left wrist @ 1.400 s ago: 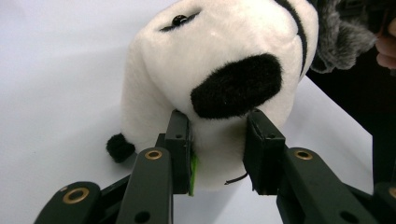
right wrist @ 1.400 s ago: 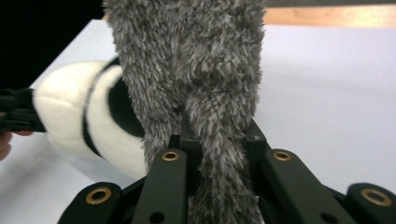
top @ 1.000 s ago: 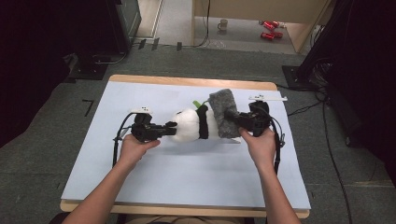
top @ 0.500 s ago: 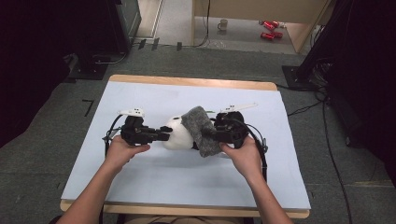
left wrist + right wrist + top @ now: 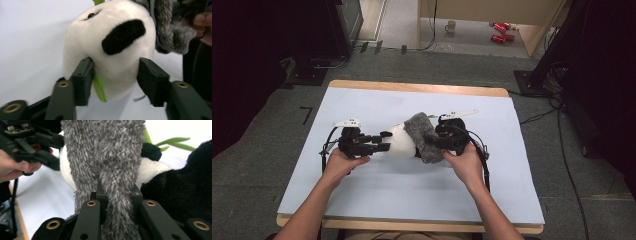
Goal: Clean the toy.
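Grey cloth (image 5: pixel 424 137) hides the panda's (image 5: pixel 398 142) middle at frame centre; right gripper (image 5: pixel 116 195) clenches the cloth, left gripper (image 5: pixel 113 75), jaws just opening, released around the panda.

No legible text, label, brand, number or sign on any surface.

- White tag plates on top of the two grippers, high view: small dark marks, too small to read.
- Red items on the floor at 1 o'clock beyond the table (image 5: pixel 412 190): any printing is blurred.
- Black mark on the floor at 9 o'clock of the table: a tape corner, not a character.
- Plush panda (image 5: pixel 110 47) and grey fur cloth (image 5: pixel 107 157): no tag lettering visible; the green tab under the panda is blank where it shows.
- Gripper bodies in both gripper views: brass screw inserts only, no markings.
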Tool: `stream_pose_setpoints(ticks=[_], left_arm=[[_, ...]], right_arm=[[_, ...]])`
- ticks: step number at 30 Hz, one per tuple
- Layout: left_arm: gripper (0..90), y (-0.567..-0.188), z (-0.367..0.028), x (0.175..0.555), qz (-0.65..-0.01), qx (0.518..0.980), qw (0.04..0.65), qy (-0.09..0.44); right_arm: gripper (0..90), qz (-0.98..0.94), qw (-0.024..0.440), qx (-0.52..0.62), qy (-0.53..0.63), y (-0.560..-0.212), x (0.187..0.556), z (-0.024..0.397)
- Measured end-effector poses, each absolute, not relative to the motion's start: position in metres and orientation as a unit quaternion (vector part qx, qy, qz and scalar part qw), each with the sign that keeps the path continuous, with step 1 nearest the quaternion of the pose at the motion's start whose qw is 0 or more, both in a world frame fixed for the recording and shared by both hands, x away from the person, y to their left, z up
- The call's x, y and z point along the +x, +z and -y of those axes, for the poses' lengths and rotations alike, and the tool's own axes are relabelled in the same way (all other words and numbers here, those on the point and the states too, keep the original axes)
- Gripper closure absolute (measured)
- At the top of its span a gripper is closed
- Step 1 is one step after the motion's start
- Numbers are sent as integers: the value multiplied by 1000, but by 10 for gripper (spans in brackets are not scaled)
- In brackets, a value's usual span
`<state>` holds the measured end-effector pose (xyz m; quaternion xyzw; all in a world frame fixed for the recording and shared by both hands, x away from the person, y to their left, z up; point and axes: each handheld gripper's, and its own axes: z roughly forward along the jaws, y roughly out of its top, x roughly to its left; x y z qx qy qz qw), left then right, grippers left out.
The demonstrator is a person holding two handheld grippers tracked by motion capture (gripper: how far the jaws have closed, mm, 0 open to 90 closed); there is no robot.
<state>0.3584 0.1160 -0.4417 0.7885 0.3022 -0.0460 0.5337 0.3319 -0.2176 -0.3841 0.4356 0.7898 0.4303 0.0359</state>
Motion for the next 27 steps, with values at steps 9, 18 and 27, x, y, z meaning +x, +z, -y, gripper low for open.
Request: stream_pose_setpoints(ticks=[9,18,27], left_arm=[[327,-450,-115,357,-295,804,516,-8],[317,-463,-111,362,-292,803,520,-12],[496,-470,-98,362,-320,798,510,-4]], right_arm=[[776,-781,33,437,445,-385,342,217],[771,-773,29,442,454,-385,349,220],[766,-760,67,453,461,-383,352,217]])
